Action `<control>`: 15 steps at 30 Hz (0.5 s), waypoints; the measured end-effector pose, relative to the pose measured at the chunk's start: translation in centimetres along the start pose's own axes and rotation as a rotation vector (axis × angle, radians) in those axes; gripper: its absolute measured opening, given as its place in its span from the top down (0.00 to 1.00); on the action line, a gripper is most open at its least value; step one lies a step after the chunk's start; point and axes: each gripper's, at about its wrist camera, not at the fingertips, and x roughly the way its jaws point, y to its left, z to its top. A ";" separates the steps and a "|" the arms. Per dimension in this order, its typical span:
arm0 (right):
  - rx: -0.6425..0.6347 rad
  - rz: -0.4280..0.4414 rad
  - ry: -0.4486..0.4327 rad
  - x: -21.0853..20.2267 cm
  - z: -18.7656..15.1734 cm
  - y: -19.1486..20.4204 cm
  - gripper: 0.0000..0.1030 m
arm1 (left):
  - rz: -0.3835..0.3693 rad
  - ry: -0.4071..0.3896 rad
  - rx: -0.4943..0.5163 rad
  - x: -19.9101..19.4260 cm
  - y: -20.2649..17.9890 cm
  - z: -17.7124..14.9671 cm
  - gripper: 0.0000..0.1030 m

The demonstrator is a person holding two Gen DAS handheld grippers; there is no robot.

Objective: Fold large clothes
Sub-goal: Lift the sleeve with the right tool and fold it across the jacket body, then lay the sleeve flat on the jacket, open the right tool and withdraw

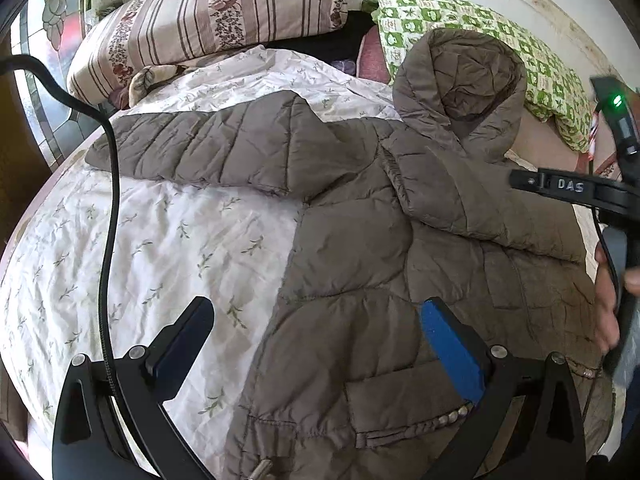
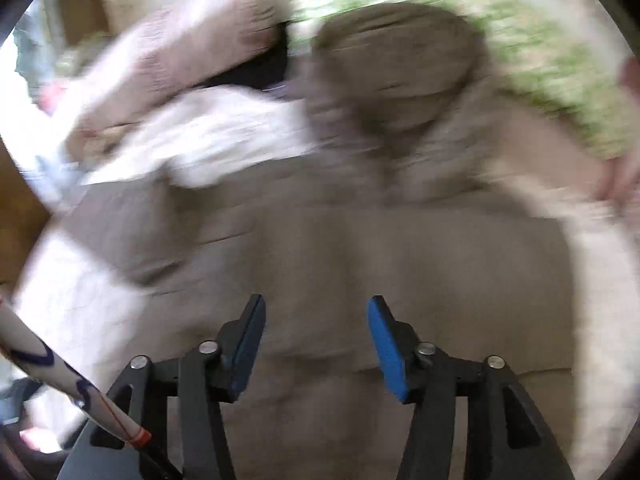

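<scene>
A brown quilted hooded jacket (image 1: 360, 240) lies flat on the bed. Its hood (image 1: 460, 80) points toward the pillows. One sleeve (image 1: 208, 144) stretches out to the left, and the other sleeve (image 1: 480, 204) lies folded across the body. My left gripper (image 1: 320, 332) hangs open and wide above the jacket's lower left edge, with nothing between its fingers. The right wrist view is blurred. It shows my right gripper (image 2: 316, 340) open just above the jacket (image 2: 360, 248), its blue pads apart. The right tool's black body (image 1: 580, 188) and a hand (image 1: 608, 312) show at the right edge.
The bed has a white leaf-print sheet (image 1: 140, 248). A striped pillow (image 1: 208, 20) and a green patterned pillow (image 1: 500, 32) lie at its head. A black cable (image 1: 112, 200) hangs across the left. A white patterned stick (image 2: 72, 384) crosses the lower left of the right wrist view.
</scene>
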 end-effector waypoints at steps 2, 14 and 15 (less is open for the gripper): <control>0.030 -0.083 0.018 1.4 -0.5 -2.1 0.44 | 0.006 0.002 0.015 0.2 -0.6 -0.1 0.00; -0.028 -0.157 0.119 5.6 -2.9 -2.7 0.43 | 0.012 0.014 0.059 1.0 -2.3 -0.1 0.00; -0.050 -0.157 0.103 4.6 -3.1 -2.4 0.43 | 0.013 0.011 0.064 1.0 -2.4 -0.2 0.00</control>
